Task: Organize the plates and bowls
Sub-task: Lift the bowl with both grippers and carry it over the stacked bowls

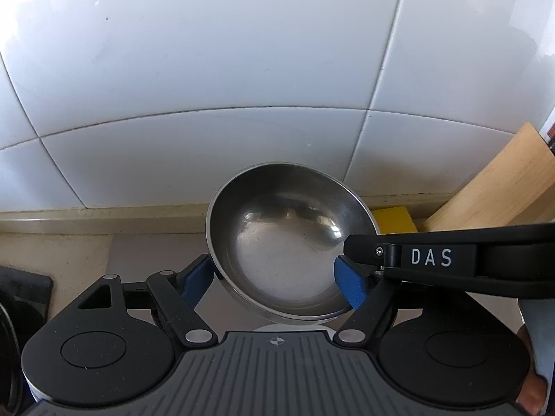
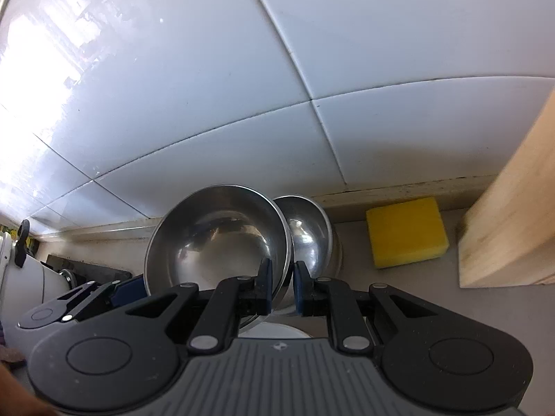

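A steel bowl (image 1: 284, 242) is held tilted above the beige counter (image 1: 55, 253), its hollow turned toward the cameras, close in front of the white tiled wall (image 1: 208, 69). The left gripper (image 1: 274, 282) spans it, one blue pad (image 1: 194, 282) against the outside of the bowl's left wall and the other at its right rim, so it grasps the bowl across its width. The right gripper (image 2: 281, 286) pinches the same bowl's (image 2: 218, 239) right rim between its blue pads (image 2: 265, 286), one inside the wall and one outside.

Just behind and to the right stands a second steel bowl (image 2: 308, 232), also tilted (partly hidden by the first). Farther right on the counter lies a yellow sponge (image 2: 406, 230), and beside it, at the right edge, a pale wooden block (image 2: 513, 222). Something white and round (image 2: 274, 331) shows below the bowl; what it is cannot be told.
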Action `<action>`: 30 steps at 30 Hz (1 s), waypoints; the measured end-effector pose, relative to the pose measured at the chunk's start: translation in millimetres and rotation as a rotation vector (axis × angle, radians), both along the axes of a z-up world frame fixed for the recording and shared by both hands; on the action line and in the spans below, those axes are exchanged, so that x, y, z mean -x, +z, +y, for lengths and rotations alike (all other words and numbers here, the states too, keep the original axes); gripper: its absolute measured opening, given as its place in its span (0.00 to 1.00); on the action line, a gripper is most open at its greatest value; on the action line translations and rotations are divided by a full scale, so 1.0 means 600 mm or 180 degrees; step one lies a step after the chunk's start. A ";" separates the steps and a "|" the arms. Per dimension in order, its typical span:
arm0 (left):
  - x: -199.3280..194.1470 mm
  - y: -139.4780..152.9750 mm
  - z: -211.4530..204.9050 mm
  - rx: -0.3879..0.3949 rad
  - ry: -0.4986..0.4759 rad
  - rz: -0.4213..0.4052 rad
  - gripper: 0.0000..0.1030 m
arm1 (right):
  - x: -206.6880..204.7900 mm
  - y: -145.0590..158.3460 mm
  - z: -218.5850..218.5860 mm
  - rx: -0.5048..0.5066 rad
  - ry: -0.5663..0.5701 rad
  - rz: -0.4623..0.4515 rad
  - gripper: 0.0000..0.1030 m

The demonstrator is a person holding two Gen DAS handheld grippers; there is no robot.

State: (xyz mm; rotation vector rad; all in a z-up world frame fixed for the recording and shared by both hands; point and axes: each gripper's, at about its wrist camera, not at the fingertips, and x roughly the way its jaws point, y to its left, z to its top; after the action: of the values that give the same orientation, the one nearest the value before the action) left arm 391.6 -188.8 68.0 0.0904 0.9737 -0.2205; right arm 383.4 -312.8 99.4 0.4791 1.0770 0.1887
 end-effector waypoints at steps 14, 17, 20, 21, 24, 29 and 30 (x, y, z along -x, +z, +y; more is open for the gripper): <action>-0.029 -0.029 0.017 0.0069 -0.0002 0.0142 0.72 | -0.027 -0.013 0.023 0.0137 0.0000 0.0153 0.00; -0.035 -0.036 0.021 0.0100 0.0003 0.0167 0.72 | -0.036 -0.023 0.024 0.0139 -0.0001 0.0170 0.00; -0.041 -0.050 0.013 0.0130 -0.0003 0.0191 0.72 | -0.035 -0.020 0.025 0.0222 0.0009 0.0143 0.00; -0.042 -0.052 0.011 0.0119 -0.0007 0.0193 0.72 | -0.035 -0.020 0.025 0.0239 0.0003 0.0139 0.00; -0.046 -0.058 0.006 0.0114 -0.0017 0.0203 0.72 | -0.037 -0.016 0.020 0.0234 -0.0010 0.0124 0.00; -0.047 -0.058 0.007 0.0124 -0.0029 0.0224 0.74 | -0.035 -0.012 0.024 0.0340 0.0034 0.0064 0.00; -0.047 -0.057 0.008 0.0136 -0.0026 0.0233 0.75 | -0.034 -0.010 0.025 0.0360 0.0035 0.0049 0.00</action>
State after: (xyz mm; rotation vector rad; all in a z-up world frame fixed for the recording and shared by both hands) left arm 420.0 -184.2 33.5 0.0473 1.0410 -0.2534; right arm 403.6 -298.1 93.4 0.3736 1.0993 0.1332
